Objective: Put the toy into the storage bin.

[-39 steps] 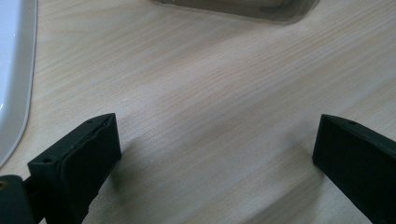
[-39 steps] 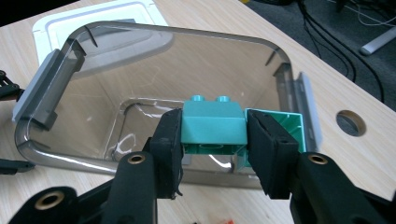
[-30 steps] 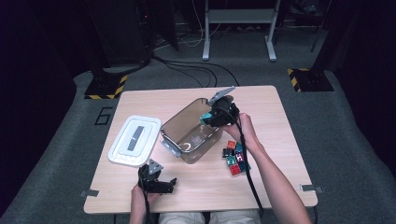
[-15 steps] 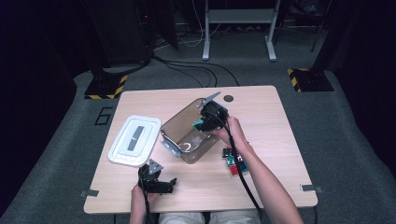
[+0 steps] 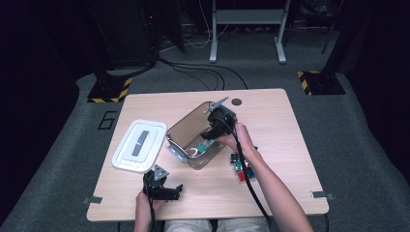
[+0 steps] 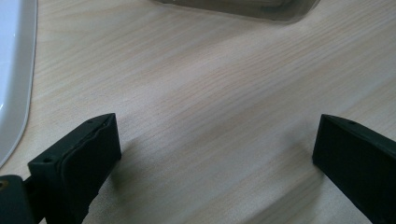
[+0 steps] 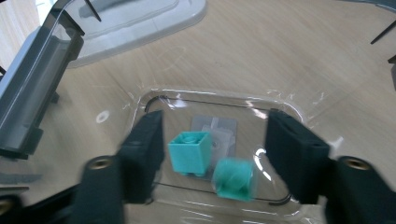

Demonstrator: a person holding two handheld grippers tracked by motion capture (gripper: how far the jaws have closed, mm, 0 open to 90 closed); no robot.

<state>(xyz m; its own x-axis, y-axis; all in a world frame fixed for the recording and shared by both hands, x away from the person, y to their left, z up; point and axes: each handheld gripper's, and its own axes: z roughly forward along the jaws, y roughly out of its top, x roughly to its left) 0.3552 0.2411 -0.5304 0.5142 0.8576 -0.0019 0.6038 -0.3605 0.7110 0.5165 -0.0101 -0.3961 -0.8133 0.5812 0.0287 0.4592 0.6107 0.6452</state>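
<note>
At the left of the wooden table (image 5: pixel 270 111) lies a white lid (image 5: pixel 139 145), flat, just beside the clear container (image 5: pixel 193 133). Near the table's near edge, the left gripper (image 5: pixel 163 189) rests low over bare wood, its jaws spread wide with nothing between them; the lid's edge (image 6: pixel 14 79) shows at its left in the left gripper view. In the middle the container stands open, and the right gripper (image 7: pixel 215 158) reaches down inside it. Its jaws have just been opening, and they stand apart from two teal blocks (image 7: pixel 189 152) on the container's floor: one upright, the other (image 7: pixel 233 178) blurred and tilted, touching neither pad. To the right, near the right forearm, a cluster of coloured blocks (image 5: pixel 241 165) sits on the table.
</note>
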